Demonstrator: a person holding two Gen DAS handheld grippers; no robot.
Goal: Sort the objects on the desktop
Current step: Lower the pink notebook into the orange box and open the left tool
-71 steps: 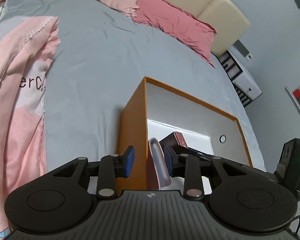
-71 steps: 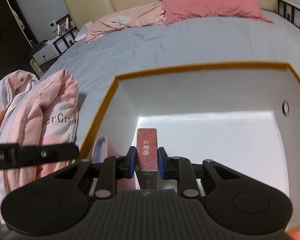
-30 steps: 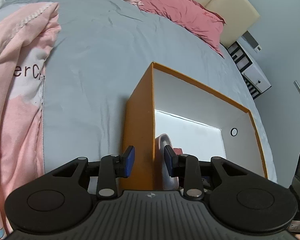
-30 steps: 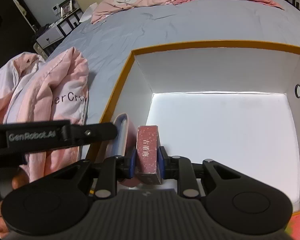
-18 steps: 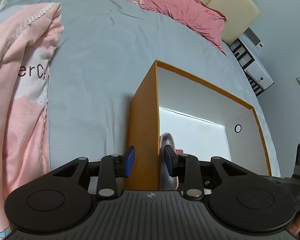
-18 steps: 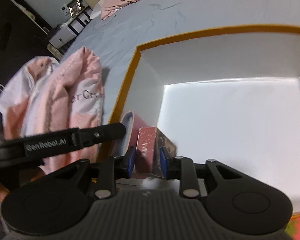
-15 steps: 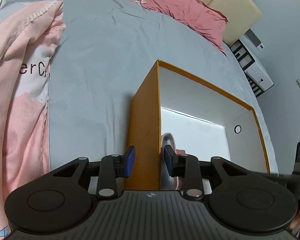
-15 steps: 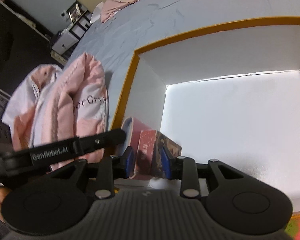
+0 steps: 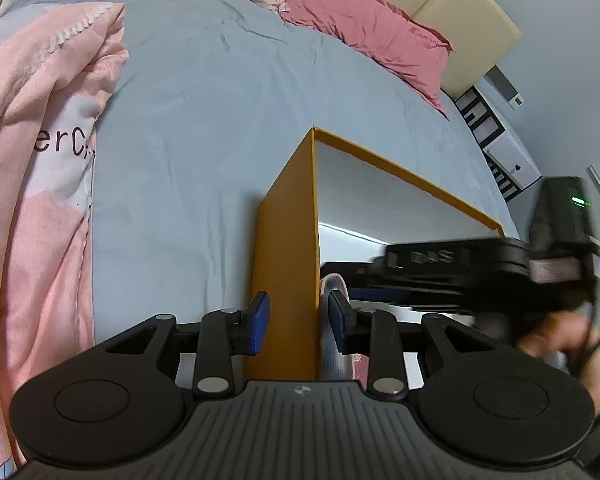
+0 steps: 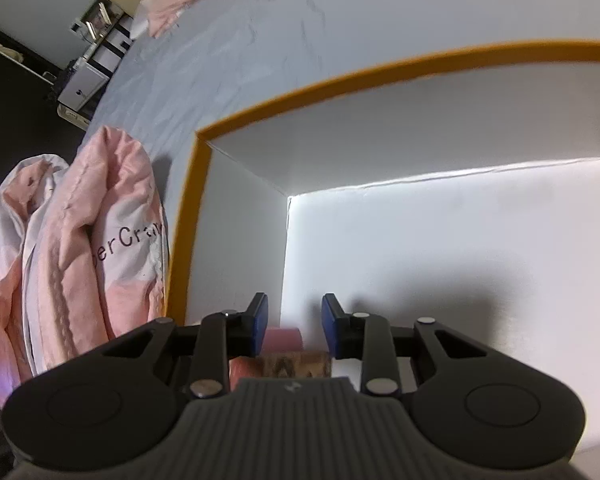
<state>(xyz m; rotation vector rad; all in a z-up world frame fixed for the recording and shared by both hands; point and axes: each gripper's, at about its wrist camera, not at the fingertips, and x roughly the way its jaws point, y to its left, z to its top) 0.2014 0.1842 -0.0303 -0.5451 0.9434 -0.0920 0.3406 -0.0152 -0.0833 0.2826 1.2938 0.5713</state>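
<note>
Left claw [image 9: 296,322] straddles the near wall of the orange box [image 9: 286,264]: outer pad outside the wall and apart from it, inner pad inside against a clear-pink flat item [image 9: 334,322] standing along the wall. Whether the pads actually pinch is unclear; likely it steadies the box while the other hand loads.

Right claw [image 10: 294,326] is half open and holds nothing; its jaws have just been opening. The reddish patterned box [image 10: 296,362] lies below and behind its pads, on the white box floor beside a pink item [image 10: 282,340], in the near-left corner. Looks released there to keep things packed together. The rest of the floor ahead is bare.

Pink quilt [image 10: 80,264] sits left of both claws on the bed [image 9: 204,120].
</note>
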